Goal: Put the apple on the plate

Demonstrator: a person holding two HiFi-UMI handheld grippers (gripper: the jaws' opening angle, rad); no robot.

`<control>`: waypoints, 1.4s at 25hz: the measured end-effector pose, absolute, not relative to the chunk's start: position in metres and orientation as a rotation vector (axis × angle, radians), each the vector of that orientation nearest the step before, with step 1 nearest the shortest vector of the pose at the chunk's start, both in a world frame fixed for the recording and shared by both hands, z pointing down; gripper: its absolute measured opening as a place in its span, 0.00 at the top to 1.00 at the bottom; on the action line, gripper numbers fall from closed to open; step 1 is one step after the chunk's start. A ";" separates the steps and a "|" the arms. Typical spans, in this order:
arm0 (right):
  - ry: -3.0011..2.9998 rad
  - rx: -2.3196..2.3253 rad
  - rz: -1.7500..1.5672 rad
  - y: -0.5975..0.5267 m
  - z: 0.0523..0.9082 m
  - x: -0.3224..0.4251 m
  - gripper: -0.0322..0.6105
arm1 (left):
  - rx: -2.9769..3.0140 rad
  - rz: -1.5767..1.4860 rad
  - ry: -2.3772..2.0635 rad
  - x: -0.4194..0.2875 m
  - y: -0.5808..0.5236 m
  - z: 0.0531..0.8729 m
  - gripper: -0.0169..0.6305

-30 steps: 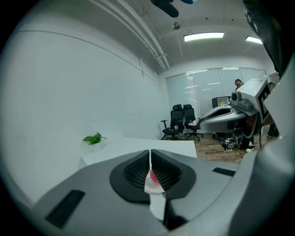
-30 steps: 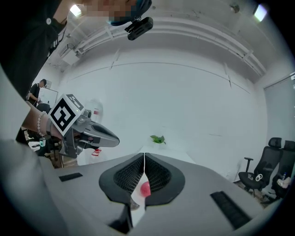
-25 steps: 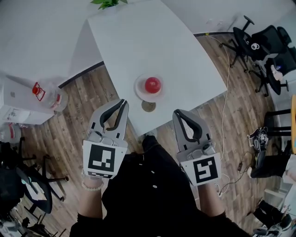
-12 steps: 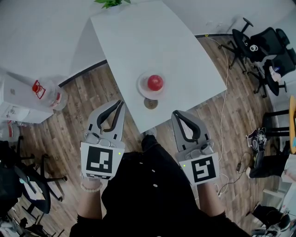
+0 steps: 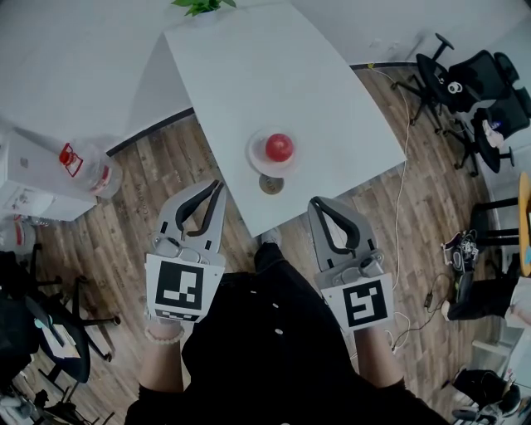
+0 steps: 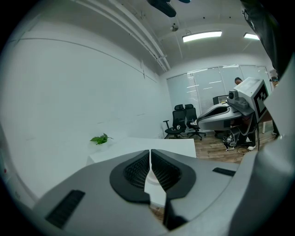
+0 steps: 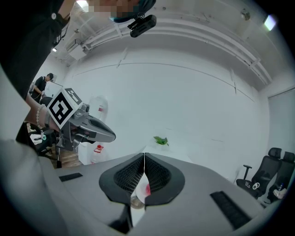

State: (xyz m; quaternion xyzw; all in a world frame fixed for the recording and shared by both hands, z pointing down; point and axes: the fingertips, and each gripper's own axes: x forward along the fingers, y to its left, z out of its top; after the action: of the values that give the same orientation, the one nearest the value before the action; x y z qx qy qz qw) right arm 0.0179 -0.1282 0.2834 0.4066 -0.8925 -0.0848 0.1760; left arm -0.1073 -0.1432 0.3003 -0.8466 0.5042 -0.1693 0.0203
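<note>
A red apple [image 5: 280, 147] sits on a small white plate [image 5: 255, 158] near the front edge of a white table [image 5: 249, 75]. In the right gripper view a sliver of the apple [image 7: 147, 188] shows between the jaws. My left gripper [image 5: 219, 185] hangs over the wooden floor to the left of the table's front corner, shut and empty. Just off the table's front edge, my right gripper [image 5: 317, 202] is also shut and empty. Both point toward the table, short of the plate. Each gripper view shows its own jaws closed tip to tip: left gripper [image 6: 150, 152], right gripper [image 7: 144, 156].
A small round brownish object [image 5: 270, 184] lies on the table just in front of the plate. A green plant [image 5: 202, 5] stands at the table's far end. Office chairs [image 5: 465, 79] stand at the right, and a water bottle [image 5: 83, 170] at the left.
The left gripper has drifted slightly and the head view has shifted a little. Both grippers stay shut and the apple stays on the plate.
</note>
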 end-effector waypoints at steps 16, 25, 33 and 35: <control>-2.527 1.154 -0.265 -0.113 0.281 0.007 0.89 | -2.648 -0.506 1.545 -0.109 -0.128 0.297 0.94; -2.518 1.169 -0.258 -0.103 0.282 0.001 0.89 | -2.656 -0.500 1.559 -0.112 -0.121 0.297 0.94; -2.494 1.182 -0.250 -0.094 0.284 0.004 0.89 | -2.666 -0.486 1.525 -0.107 -0.115 0.294 0.94; -2.494 1.180 -0.255 -0.092 0.283 0.005 0.89 | -2.668 -0.484 1.519 -0.106 -0.115 0.294 0.94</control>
State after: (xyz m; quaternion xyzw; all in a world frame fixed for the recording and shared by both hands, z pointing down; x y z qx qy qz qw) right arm 0.0051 -0.0922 0.2833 0.4187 -0.8846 -0.0906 0.1843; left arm -0.1060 -0.1146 0.2942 -0.8583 0.4886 -0.1556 0.0170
